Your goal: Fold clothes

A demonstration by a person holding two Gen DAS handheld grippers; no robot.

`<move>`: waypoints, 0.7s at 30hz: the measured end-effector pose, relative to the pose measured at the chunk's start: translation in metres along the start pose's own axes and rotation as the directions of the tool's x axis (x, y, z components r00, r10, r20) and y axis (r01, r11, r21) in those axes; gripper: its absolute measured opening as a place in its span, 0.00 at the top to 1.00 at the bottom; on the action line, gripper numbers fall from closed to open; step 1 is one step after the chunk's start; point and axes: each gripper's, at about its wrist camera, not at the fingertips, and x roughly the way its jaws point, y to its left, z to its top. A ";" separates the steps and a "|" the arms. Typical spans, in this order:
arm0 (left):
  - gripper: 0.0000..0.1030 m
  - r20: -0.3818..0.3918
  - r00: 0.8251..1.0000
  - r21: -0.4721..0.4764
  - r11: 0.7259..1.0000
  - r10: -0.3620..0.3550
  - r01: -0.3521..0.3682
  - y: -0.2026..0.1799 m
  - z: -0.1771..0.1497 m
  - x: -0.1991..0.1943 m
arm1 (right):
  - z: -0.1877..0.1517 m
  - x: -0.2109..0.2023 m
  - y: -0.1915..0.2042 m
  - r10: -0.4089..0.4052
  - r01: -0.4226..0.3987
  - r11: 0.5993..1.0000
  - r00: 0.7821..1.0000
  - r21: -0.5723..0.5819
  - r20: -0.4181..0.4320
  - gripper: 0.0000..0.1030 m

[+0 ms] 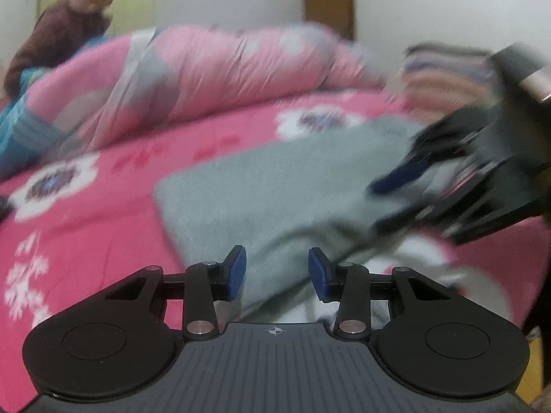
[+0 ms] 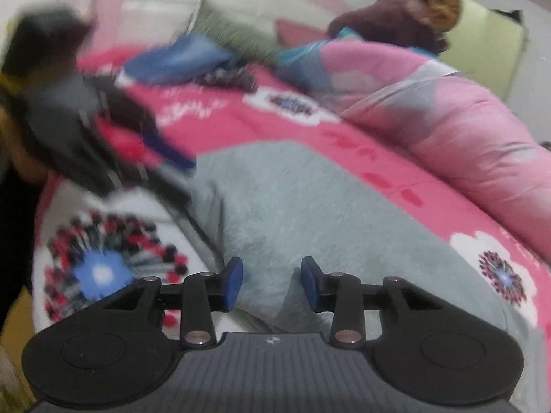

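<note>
A grey fleecy garment lies folded flat on the pink flowered bedspread. My left gripper hovers at its near edge, blue pads apart with grey cloth showing behind the gap and nothing pressed between them. Motion-blurred, my right gripper reaches over the garment's right side. In the right wrist view the same garment fills the middle. There the right gripper stands open just above it, pads clear of the cloth. The left gripper comes in blurred from the left, at the garment's left edge.
A rolled pink quilt lies across the far side of the bed, also seen as the quilt. A person in a dark red top leans on the bed behind it. Folded clothes are stacked at the far right. Blue clothing and a green pillow lie near the headboard.
</note>
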 end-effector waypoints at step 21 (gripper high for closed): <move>0.89 -0.002 1.000 0.448 0.894 0.023 -0.019 -0.046 0.022 0.055 | 0.004 0.002 0.007 -0.033 0.036 0.992 0.999 -0.118 0.030 0.77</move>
